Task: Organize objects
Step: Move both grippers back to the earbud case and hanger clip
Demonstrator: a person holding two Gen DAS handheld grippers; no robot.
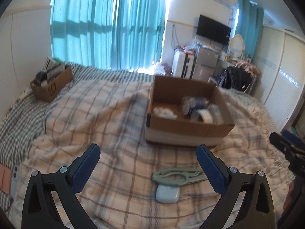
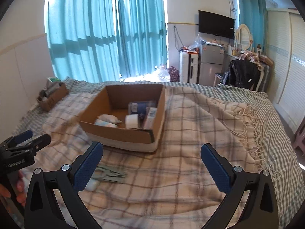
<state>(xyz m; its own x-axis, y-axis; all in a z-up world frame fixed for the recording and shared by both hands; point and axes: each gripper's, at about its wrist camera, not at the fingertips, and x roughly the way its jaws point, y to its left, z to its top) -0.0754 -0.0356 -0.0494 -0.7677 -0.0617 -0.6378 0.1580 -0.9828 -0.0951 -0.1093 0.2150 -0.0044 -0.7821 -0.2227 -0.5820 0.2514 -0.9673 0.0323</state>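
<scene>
The pale grey-green folded plastic hanger (image 1: pixel 177 174) lies flat on the checked cream blanket (image 1: pixel 106 114), touching the small white rounded earbud case (image 1: pixel 167 193) just nearer. Beyond them sits the open brown cardboard box (image 1: pixel 188 126), already holding items. The left gripper (image 1: pixel 148 160) hovers above, jaws spread and empty; the right gripper (image 2: pixel 152 159) likewise. Best to lower squarely over one item, pinch across its narrow width, then lift clear before moving boxward.

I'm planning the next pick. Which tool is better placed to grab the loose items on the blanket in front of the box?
Left. The grey-green hanger and white case lie between the open left tool's fingers. For the right tool, also open, they sit off to its left, partly behind a finger.
</scene>
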